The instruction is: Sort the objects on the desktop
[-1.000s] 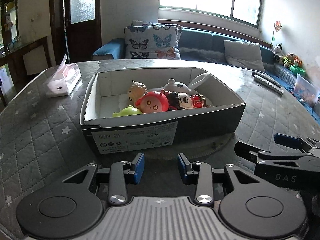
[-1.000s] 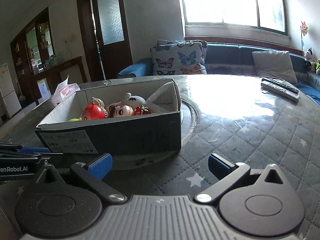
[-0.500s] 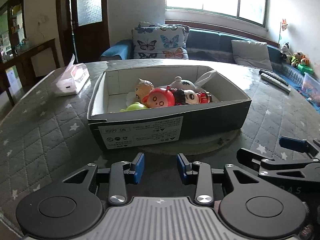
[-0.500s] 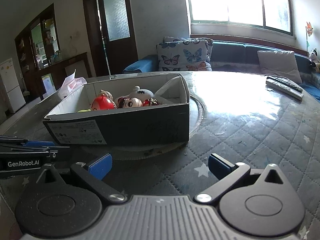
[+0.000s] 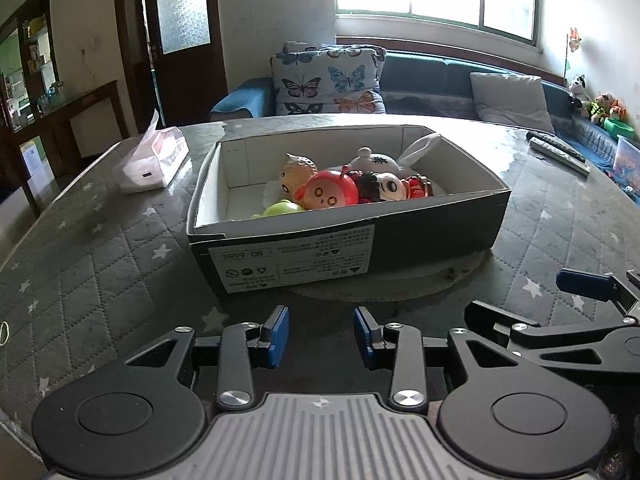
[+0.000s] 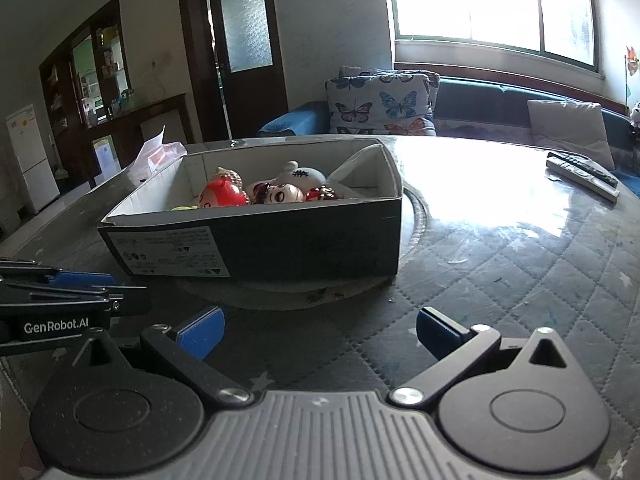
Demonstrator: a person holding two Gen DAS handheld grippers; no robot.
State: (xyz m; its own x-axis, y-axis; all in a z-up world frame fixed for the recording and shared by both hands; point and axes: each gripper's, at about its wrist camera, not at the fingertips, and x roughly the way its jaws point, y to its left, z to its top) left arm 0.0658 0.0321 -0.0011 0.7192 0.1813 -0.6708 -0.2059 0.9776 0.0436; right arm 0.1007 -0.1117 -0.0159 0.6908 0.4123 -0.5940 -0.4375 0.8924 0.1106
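Left wrist view: left gripper (image 5: 321, 336) parted slightly, empty, low over the table (image 5: 100, 248) near its front edge; shoe box (image 5: 344, 236) of toys (image 5: 332, 194) mid-table beyond. Right wrist view: right gripper (image 6: 318, 330) spread wide, empty, box (image 6: 256, 240) ahead to the left.

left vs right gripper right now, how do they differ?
The left gripper has its jaws set narrow; the right gripper is spread much wider. The left points at the box's labelled long side; the right faces more toward its right corner. Both are empty, with blue pads, short of the box.
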